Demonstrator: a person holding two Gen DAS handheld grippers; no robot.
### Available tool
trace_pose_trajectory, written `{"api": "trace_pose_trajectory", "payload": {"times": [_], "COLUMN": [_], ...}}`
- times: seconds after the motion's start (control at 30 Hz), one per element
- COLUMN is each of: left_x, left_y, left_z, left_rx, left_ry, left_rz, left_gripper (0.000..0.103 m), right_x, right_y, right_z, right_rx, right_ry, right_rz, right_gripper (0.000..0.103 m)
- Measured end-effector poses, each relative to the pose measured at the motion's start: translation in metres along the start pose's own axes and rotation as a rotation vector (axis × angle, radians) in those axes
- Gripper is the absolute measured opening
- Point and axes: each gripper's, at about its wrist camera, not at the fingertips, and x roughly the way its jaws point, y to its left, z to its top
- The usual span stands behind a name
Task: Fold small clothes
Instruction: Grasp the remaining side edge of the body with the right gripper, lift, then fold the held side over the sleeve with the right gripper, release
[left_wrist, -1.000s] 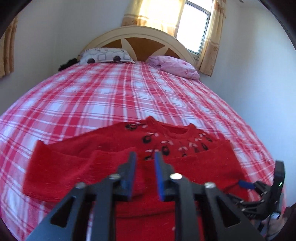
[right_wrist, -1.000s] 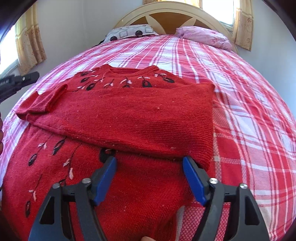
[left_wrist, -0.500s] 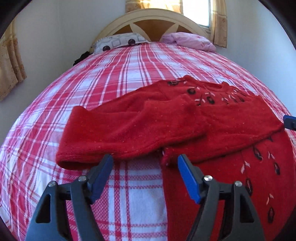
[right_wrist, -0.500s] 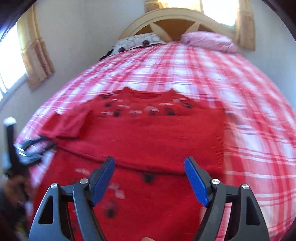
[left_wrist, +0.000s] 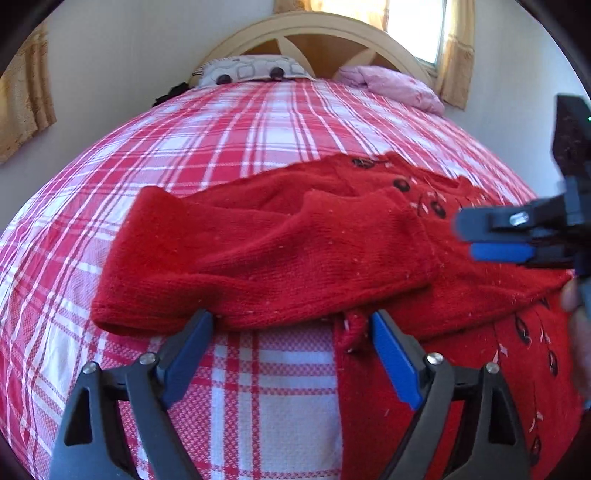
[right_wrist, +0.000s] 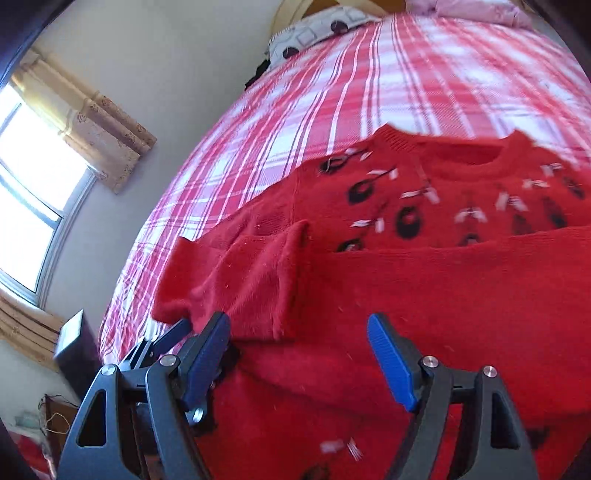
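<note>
Now that left gripper (left_wrist: 291, 332) let go sleeve (left_wrist: 258, 254), jaws opening, empty; right gripper (right_wrist: 299, 332) closing slightly, empty, swung over jumper (right_wrist: 443, 295). Sleeve fold done.

My left gripper (left_wrist: 291, 332) had black triangular-cutout arms, silver screws at the joints and blue finger pads (left_wrist: 391, 358). My right gripper (right_wrist: 299, 336) was built the same: black frame, bright screw heads, ribbed blue pads (right_wrist: 388, 354). From the left camera the right one showed side-on, with a black block above it.
</note>
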Motion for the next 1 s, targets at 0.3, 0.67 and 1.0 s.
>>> {"api": "trace_pose_trajectory", "payload": {"times": [0.3, 0.67, 1.0], "left_x": [0.002, 0.005, 0.005], "left_y": [0.006, 0.014, 0.025], "left_z": [-0.001, -0.001, -0.001], "left_rx": [-0.036, -0.089, -0.153], "left_ry": [0.005, 0.019, 0.013], "left_rz": [-0.021, -0.017, -0.027], "left_gripper": [0.095, 0.099, 0.100], "right_x": [0.040, 0.015, -0.076], "right_y": [0.023, 0.039, 0.087], "right_z": [0.010, 0.012, 0.029], "right_rx": [-0.009, -0.103, -0.245], "right_ry": [0.027, -0.062, -0.248], "right_rz": [0.021, -0.041, 0.022], "right_gripper": [0.052, 0.007, 0.006]}}
